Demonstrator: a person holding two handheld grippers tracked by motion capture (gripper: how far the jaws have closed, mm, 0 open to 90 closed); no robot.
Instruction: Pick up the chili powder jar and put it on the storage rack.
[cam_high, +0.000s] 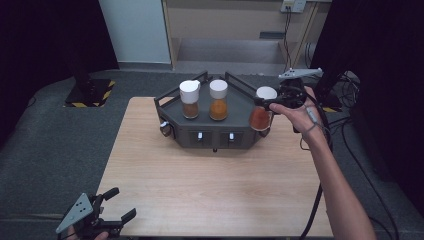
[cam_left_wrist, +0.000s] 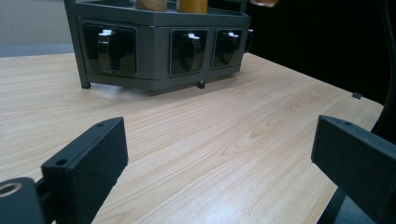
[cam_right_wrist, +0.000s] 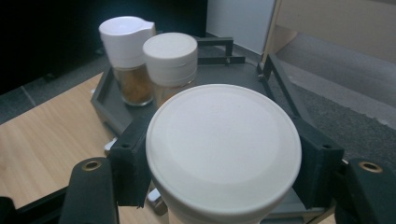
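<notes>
A dark grey rack (cam_high: 235, 102) stands at the table's far middle, with two white-capped spice jars on it: one with brown spice (cam_high: 190, 99) and one with orange spice (cam_high: 218, 99). My right gripper (cam_high: 272, 103) is shut on the white cap of a third jar with red-orange spice (cam_high: 261, 114), held in the air over the rack's right end. In the right gripper view its jaws clamp both sides of that jar's cap (cam_right_wrist: 223, 144), with the brown jar (cam_right_wrist: 126, 58) and the orange jar (cam_right_wrist: 170, 63) behind. My left gripper (cam_high: 117, 204) rests open at the table's near left corner; nothing lies between its pads (cam_left_wrist: 93, 158).
The rack's front (cam_left_wrist: 154, 51) carries several black knobs with white marks. The wooden table (cam_high: 215, 185) stretches bare between the rack and my left gripper. Cables hang off the table's right side. A black stand with hazard stripes (cam_high: 90, 92) sits on the floor at the far left.
</notes>
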